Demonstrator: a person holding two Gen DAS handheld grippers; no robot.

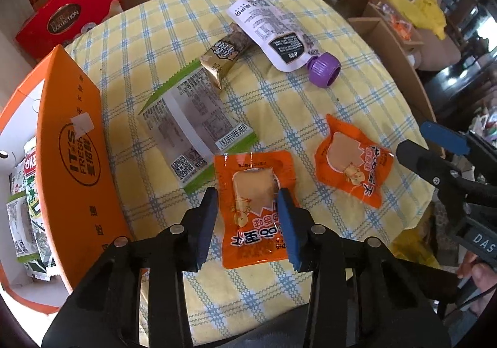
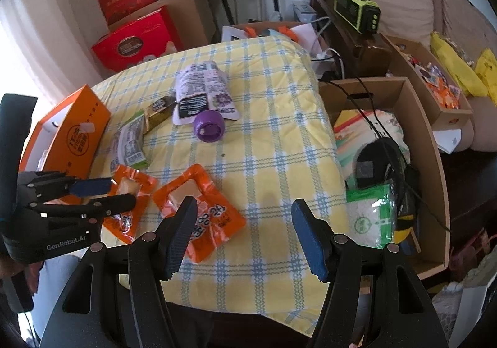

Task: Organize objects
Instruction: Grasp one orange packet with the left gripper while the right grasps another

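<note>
An orange snack packet lies on the yellow checked cloth, and my left gripper is shut on it, one pad at each side edge. From the right wrist view the same packet looks pinched in the left gripper. A second orange packet lies just to its right. My right gripper hangs open over bare cloth beside that packet, holding nothing, and shows at the right edge of the left wrist view. Farther back lie a green-edged white packet, a gold packet and a purple-capped pouch.
An open orange box with snack packets inside stands at the table's left edge. A cardboard box full of bags and cables sits off the right edge. Red gift boxes are stacked behind the table.
</note>
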